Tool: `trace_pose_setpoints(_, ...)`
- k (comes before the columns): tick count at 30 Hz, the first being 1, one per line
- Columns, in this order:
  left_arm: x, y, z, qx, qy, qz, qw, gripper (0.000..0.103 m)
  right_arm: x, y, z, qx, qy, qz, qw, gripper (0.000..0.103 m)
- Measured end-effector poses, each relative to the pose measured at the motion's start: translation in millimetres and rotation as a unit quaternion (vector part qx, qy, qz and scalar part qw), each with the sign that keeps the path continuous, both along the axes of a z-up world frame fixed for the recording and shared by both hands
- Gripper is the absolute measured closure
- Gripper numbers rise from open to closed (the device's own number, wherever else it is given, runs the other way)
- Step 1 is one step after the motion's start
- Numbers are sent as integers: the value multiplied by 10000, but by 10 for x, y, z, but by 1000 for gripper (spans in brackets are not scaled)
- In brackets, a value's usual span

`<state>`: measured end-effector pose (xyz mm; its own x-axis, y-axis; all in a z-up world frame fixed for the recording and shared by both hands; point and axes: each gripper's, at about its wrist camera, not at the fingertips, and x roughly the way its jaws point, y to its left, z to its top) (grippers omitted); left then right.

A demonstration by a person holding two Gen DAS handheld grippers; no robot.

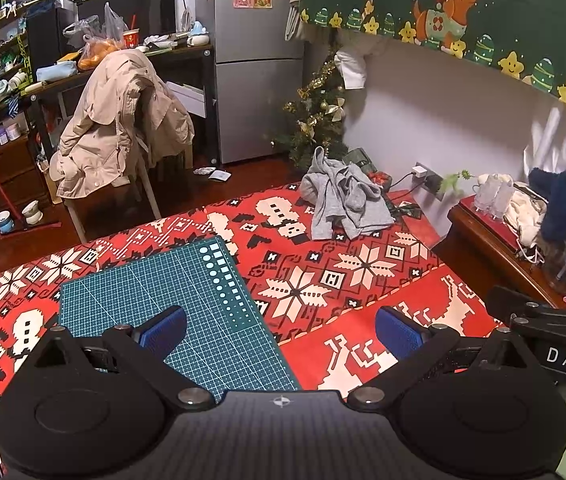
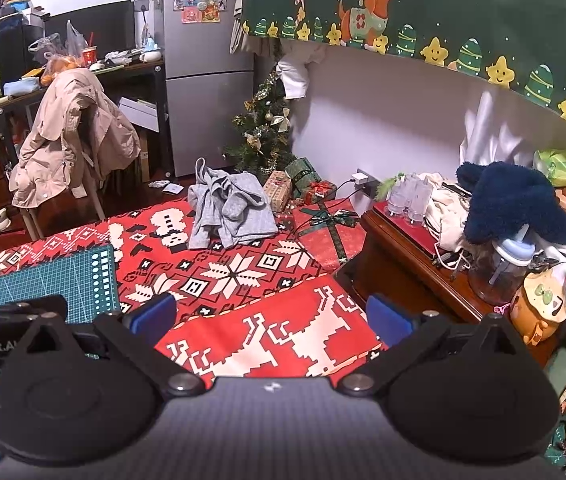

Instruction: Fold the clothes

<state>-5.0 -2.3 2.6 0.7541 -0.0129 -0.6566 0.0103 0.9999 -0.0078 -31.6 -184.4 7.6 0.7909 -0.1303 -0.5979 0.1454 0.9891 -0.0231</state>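
Crumpled grey clothes (image 1: 343, 204) lie on the red patterned blanket (image 1: 363, 280), well ahead of both claws. Left claw (image 1: 281, 330) and right claw (image 2: 271, 318) hover spread, empty; a green cutting mat (image 1: 187, 288) lies under the left claw.

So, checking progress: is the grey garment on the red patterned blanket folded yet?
Not folded. The grey fabric garment lies crumpled in a heap, sleeves bunched, on the red patterned blanket.
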Motion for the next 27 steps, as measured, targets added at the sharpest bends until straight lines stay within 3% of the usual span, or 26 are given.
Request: trace_pose_setpoints(27, -4, 19, 14, 32, -32, 3, 10000, 2, 16, 45, -7, -88, -19, 42, 10000, 1)
